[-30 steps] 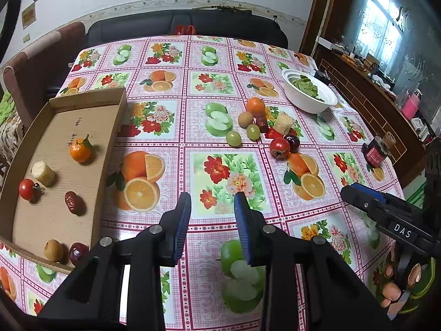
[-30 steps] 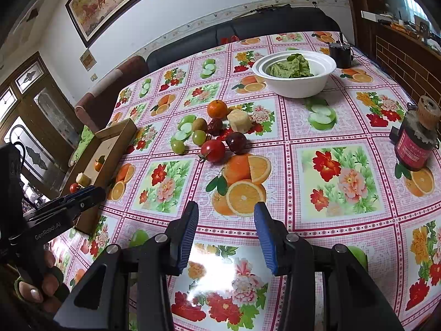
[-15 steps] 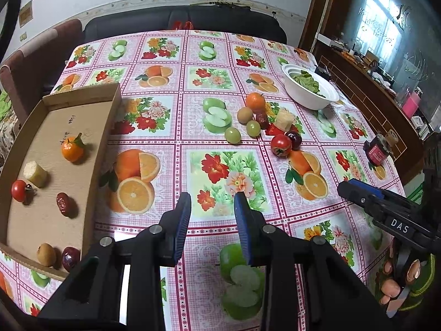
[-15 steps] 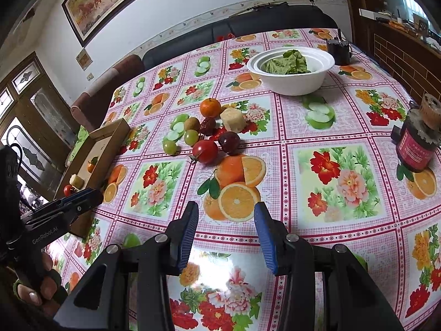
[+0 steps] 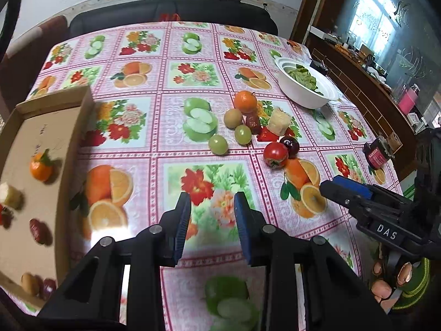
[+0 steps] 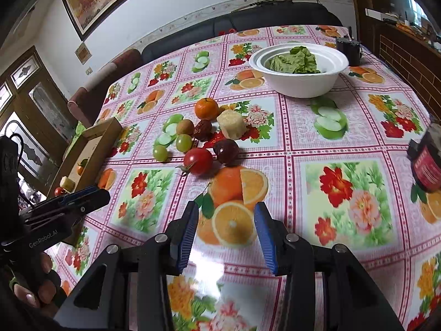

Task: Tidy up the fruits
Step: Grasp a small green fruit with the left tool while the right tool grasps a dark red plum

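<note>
Both tools empty, jaws parted, nothing between them: left tool point(image 5: 212, 220) over bare desk point(image 5: 176, 127) short of the fruit pile, right tool point(image 6: 226, 231) just short of the tomato point(image 6: 198, 160).

Loose fruit clustered mid-desk, near the white bowl point(image 6: 300, 82): tomato and plum point(image 6: 226, 151) nearest, touching; two grapes point(image 6: 184, 142) left of tomato; kiwi point(image 6: 185, 127), date point(image 6: 203, 130), pale chunk point(image 6: 231, 124), tangerine point(image 6: 206, 108) behind. Cardboard tray point(image 5: 80, 127) well left of the pile, already holding a tangerine, chunk, date and others, blurred.

Step judged: reach for the next fruit. Best pick: tomato, nearest, open side facing. Widen jaws first, straddle across its middle, avoid nudging plum. Close gently; round and smooth, likely to roll or squirt out. Lift clear before crossing to tray.
</note>
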